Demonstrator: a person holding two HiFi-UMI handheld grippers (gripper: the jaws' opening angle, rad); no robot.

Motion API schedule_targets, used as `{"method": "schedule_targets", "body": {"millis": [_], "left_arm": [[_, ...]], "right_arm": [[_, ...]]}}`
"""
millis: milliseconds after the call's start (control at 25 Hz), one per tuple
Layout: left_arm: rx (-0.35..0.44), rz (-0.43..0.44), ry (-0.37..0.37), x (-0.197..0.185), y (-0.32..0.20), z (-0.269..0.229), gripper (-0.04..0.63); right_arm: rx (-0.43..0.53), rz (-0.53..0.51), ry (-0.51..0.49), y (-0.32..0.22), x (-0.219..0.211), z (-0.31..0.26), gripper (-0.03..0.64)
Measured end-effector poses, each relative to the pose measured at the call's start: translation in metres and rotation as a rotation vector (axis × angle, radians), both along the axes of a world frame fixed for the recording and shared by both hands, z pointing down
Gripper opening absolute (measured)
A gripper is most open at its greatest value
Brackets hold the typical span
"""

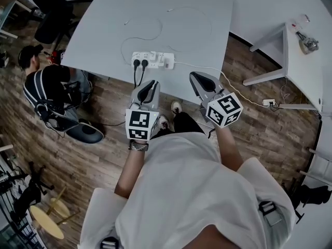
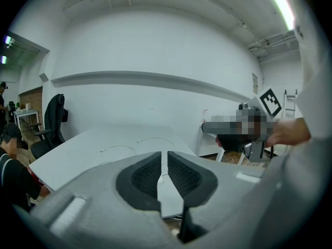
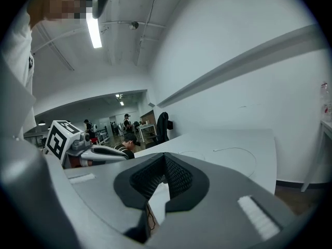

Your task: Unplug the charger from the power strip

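From the head view, the power strip (image 1: 153,58) lies on the grey table (image 1: 181,30) close to its near edge, with its long axis running left to right along that edge. Two black plugs (image 1: 140,64) fill its left sockets. A white block, which I take for the charger (image 1: 169,61), sits at its right end. The left gripper (image 1: 150,84) points at the strip from just short of the table edge, in line with the black plugs. The right gripper (image 1: 197,78) stands off beyond the strip's right end. The charger lies ahead and between them (about equally near to both), so either would have to angle inward.

In the left gripper view, the left gripper (image 2: 164,160) is all but closed, with a thin slit between its pads and nothing in it. Beyond it are only the tabletop (image 2: 93,149) and thin white leads (image 2: 118,148). The strip is hidden below the jaws.

In the right gripper view, the right gripper (image 3: 165,165) has its pads met at the tips and is empty. The table (image 3: 233,139) stretches ahead, and the strip is out of sight.
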State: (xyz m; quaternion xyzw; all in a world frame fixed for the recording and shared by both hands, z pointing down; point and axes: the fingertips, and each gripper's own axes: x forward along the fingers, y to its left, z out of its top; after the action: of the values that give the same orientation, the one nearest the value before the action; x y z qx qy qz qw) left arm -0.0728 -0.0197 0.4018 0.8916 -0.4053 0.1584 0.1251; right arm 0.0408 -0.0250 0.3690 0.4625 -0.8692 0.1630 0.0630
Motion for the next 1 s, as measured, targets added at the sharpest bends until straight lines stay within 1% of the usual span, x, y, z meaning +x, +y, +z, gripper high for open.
{"method": "schedule_targets", "body": {"millis": [80,200,360,520,640,760,880,1000], "left_arm": [[-0.024,-0.006,-0.016,0.003,-0.008,0.011,0.033],[-0.076,-0.024,-0.033,0.004,-0.02,0.031,0.049],[-0.123,-0.041,-0.055,0.012,-0.041,0.051,0.054],[-0.147,-0.075,-0.073,0.021,-0.055,0.072,0.067],[-0.182,-0.098,-0.088,0.024,-0.064,0.095,0.077],[-0.22,-0.129,-0.075,0.026,-0.07,0.116,0.083],[-0.222,-0.169,-0.074,0.029,-0.082,0.127,0.084],[-0.234,-0.191,-0.081,0.031,-0.092,0.14,0.131]], "right_arm": [[-0.026,-0.007,0.004,-0.011,0.003,0.011,0.002],[-0.062,-0.03,0.037,-0.029,0.004,0.028,0.002],[-0.101,-0.059,0.071,-0.054,0.011,0.051,0.002],[-0.122,-0.127,0.1,-0.072,0.013,0.078,0.002],[-0.127,-0.177,0.129,-0.087,0.007,0.101,0.002],[-0.132,-0.242,0.169,-0.097,-0.005,0.128,0.003],[-0.158,-0.299,0.206,-0.106,-0.012,0.155,0.002],[-0.18,-0.347,0.237,-0.113,-0.018,0.177,0.002]]}}
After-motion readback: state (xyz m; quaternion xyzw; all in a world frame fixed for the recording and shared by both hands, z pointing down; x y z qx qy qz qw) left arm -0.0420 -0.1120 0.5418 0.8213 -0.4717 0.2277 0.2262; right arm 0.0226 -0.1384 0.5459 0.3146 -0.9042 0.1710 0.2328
